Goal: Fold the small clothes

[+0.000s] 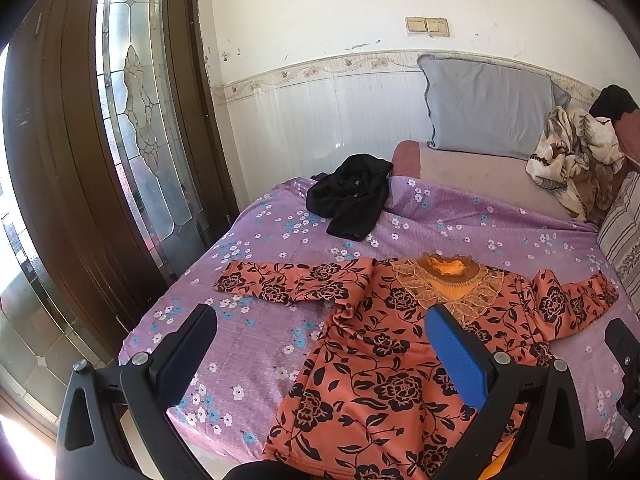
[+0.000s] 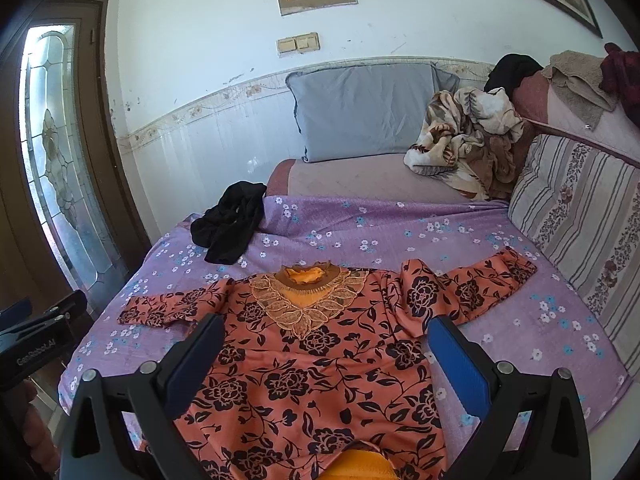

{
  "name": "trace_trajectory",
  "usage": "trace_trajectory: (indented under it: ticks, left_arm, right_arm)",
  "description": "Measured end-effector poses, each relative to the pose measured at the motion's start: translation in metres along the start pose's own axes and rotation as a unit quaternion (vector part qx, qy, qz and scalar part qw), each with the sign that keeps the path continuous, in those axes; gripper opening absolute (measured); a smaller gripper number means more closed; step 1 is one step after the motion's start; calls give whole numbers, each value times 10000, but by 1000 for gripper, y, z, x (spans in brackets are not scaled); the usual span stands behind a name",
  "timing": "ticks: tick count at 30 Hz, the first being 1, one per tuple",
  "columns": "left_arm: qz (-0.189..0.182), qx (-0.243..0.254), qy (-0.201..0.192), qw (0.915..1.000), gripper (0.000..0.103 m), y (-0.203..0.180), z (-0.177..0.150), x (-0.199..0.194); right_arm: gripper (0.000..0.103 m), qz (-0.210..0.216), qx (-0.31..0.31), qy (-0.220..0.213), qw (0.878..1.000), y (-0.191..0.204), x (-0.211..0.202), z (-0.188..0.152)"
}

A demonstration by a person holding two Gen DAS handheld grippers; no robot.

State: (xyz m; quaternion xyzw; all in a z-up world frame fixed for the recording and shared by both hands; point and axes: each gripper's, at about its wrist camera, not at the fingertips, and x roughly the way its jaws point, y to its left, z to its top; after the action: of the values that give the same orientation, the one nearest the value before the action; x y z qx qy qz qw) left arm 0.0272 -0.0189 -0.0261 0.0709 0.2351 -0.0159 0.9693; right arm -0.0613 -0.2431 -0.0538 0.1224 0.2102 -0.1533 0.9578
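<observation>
An orange top with black flowers [image 1: 384, 364] [image 2: 316, 368] lies flat on the purple flowered bedsheet [image 1: 260, 320] [image 2: 500, 320], sleeves spread to both sides, lace collar away from me. My left gripper [image 1: 322, 316] hovers open above the top's left side and the sheet, nothing between its fingers. My right gripper [image 2: 326, 328] hovers open over the top's chest, also holding nothing. The left gripper's body shows at the left edge of the right wrist view. A crumpled black garment [image 1: 352, 196] [image 2: 230, 222] lies at the far left of the bed.
A grey pillow [image 1: 492, 108] [image 2: 364, 108] leans on the wall behind. A crumpled floral blanket [image 1: 576, 156] [image 2: 468, 140] and a striped cushion [image 2: 580, 216] sit at the right. A wooden door with glass panel [image 1: 136, 120] stands left of the bed edge.
</observation>
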Motion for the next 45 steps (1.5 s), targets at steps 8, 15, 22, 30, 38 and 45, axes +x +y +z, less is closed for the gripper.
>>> trace_trajectory:
  ticks: [8, 15, 22, 30, 38, 45]
  left_arm:
    - [-88, 307, 485, 9983, 103, -33, -11, 68]
    - [-313, 766, 2087, 9745, 103, -101, -72, 229]
    - [-1060, 632, 2816, 9516, 103, -158, -118, 260]
    - [-1240, 294, 2855, 9499, 103, -156, -114, 256]
    - [-767, 714, 2839, 9531, 103, -151, -120, 286]
    - [-665, 391, 2706, 9596, 103, -143, -107, 295]
  right_arm:
    - [103, 70, 706, 238, 9972, -48, 57, 3]
    - [103, 298, 3000, 815, 9500, -226, 175, -16]
    - [89, -106, 5001, 453, 8647, -375, 236, -49]
    - [63, -610, 5011, 486, 8619, -435, 299, -39]
    - [17, -129, 4882, 137, 8725, -447, 319, -31]
    - [15, 1261, 3738, -350, 9182, -348, 292, 37]
